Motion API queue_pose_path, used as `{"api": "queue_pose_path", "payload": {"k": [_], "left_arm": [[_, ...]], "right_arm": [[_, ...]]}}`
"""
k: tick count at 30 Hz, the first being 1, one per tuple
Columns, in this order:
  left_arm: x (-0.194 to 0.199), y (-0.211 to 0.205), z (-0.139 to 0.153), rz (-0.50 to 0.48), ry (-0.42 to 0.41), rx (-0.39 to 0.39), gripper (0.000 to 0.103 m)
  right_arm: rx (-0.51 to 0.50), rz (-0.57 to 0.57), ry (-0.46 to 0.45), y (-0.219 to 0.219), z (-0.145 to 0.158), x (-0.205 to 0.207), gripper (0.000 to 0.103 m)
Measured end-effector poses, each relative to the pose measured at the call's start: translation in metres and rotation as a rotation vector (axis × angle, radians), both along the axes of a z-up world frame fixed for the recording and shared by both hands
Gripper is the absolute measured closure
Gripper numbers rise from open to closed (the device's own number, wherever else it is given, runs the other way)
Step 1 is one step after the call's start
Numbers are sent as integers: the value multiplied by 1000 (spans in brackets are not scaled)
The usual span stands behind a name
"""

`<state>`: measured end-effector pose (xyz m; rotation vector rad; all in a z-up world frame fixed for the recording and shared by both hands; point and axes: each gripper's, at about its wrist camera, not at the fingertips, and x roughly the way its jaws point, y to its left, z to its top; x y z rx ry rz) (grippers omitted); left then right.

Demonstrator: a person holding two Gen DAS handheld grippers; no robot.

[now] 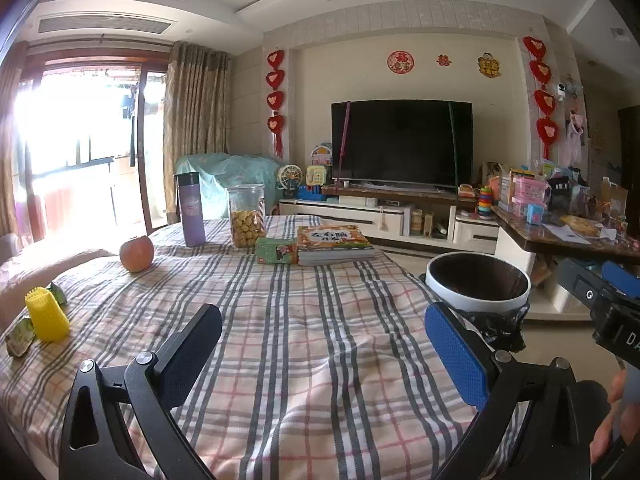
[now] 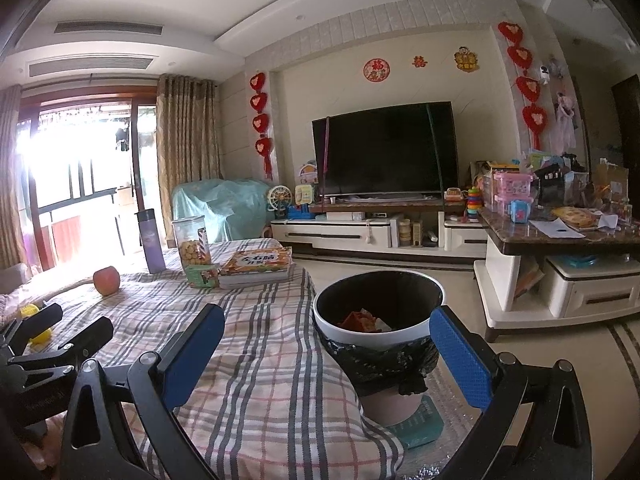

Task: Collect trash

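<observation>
A white trash bin (image 2: 378,334) with a black liner stands on the floor at the table's right edge; red and white wrappers (image 2: 362,320) lie inside it. In the left wrist view the same bin (image 1: 478,280) shows at the right. Two green wrappers (image 1: 20,336) lie at the table's left edge beside a yellow bristly cup (image 1: 46,314). My left gripper (image 1: 324,340) is open and empty over the plaid tablecloth. My right gripper (image 2: 326,344) is open and empty, just in front of the bin's rim.
An apple (image 1: 137,253), a purple bottle (image 1: 191,209), a snack jar (image 1: 247,216), a green box (image 1: 276,251) and stacked books (image 1: 334,244) sit at the table's far end. A cluttered side table (image 2: 560,236) and a TV stand lie beyond the bin.
</observation>
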<state>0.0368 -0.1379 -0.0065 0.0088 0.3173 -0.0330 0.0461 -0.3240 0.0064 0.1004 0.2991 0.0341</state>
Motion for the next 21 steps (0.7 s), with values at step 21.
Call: {"api": "queue_pose_path", "payload": {"k": [21], "left_arm": [[-1, 2, 0, -7, 10, 0, 1]], "right_arm": [[3, 16, 6, 5, 2, -2, 0]]}}
